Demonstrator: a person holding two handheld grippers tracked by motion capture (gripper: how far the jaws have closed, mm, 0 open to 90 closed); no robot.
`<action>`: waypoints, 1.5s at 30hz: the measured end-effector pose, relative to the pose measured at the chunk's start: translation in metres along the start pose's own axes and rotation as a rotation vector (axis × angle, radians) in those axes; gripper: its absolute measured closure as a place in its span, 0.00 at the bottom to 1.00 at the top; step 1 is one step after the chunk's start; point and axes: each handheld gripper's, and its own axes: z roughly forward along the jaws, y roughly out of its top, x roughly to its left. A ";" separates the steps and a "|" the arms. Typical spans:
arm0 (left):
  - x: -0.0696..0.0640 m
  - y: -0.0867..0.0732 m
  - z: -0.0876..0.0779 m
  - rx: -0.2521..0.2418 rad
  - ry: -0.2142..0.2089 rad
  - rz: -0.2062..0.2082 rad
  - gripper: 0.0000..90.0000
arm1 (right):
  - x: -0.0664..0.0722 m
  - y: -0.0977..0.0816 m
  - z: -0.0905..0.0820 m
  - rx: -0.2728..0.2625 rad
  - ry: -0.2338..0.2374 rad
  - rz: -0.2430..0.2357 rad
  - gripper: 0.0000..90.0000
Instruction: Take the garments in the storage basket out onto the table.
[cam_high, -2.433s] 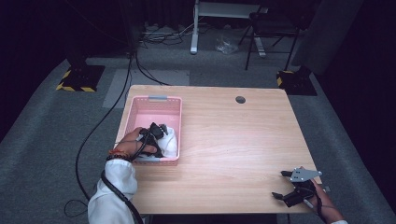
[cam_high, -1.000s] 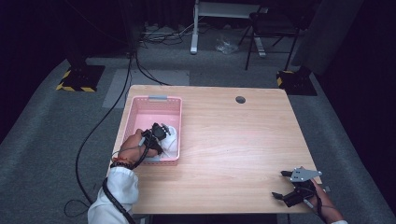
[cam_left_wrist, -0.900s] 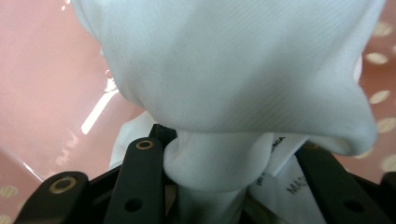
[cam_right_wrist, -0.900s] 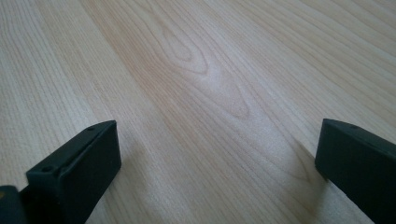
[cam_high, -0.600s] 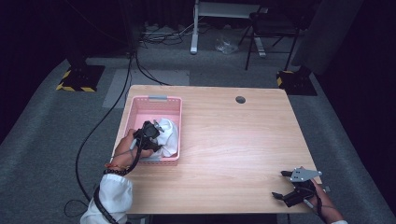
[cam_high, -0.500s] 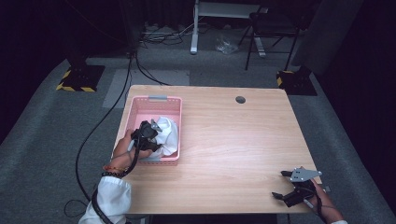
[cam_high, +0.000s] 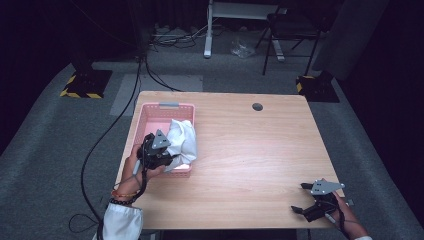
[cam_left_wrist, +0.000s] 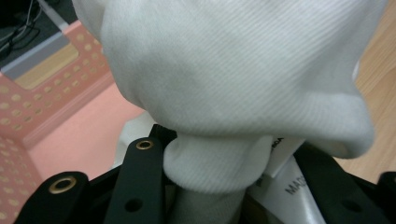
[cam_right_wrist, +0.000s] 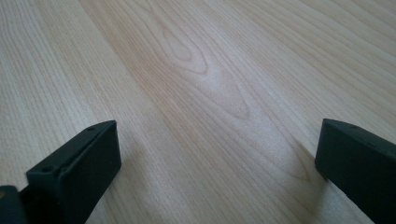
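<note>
Left gripper (cam_high: 167, 159): clamped on a bunched fold of the white cloth (cam_high: 181, 141); in the left gripper view the jaws pinch a narrow neck of fabric (cam_left_wrist: 215, 168) and the rest balloons above them.
Cloth: mostly over the near right corner of the pink basket (cam_high: 150, 116), part draped across its right rim, held up from below by my left grip.
Why that hold: a pinch on a gathered fold gives one firm handle on something floppy, so I judge the whole piece will follow when lifted.
Basket: far left part of the table (cam_high: 250, 155), holes in its walls, pink floor bare where the cloth is off it.
Label: a white tag with print sits by the jaws in the left gripper view; text cut off, probably a garment label, can't read it.
Right gripper (cam_high: 306, 204): jaws spread wide, nothing between them, bare wood (cam_right_wrist: 205, 93) under it.
Right position: near right corner of the table, well apart from the cloth, parked out of the way.
Step, my read: lifting the cloth out of the basket toward open table.
Risk: trailing fabric could snag on the basket rim and drag it.
</note>
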 end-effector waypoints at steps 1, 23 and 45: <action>-0.002 0.001 -0.002 -0.013 -0.005 0.002 0.69 | 0.000 0.000 0.000 0.000 0.000 0.000 0.00; -0.025 0.012 -0.006 -0.107 -0.073 0.002 0.69 | 0.000 0.000 0.000 0.000 -0.002 0.001 0.00; -0.047 0.045 0.008 -0.151 -0.148 0.037 0.68 | 0.000 0.000 0.000 0.000 -0.002 0.001 0.00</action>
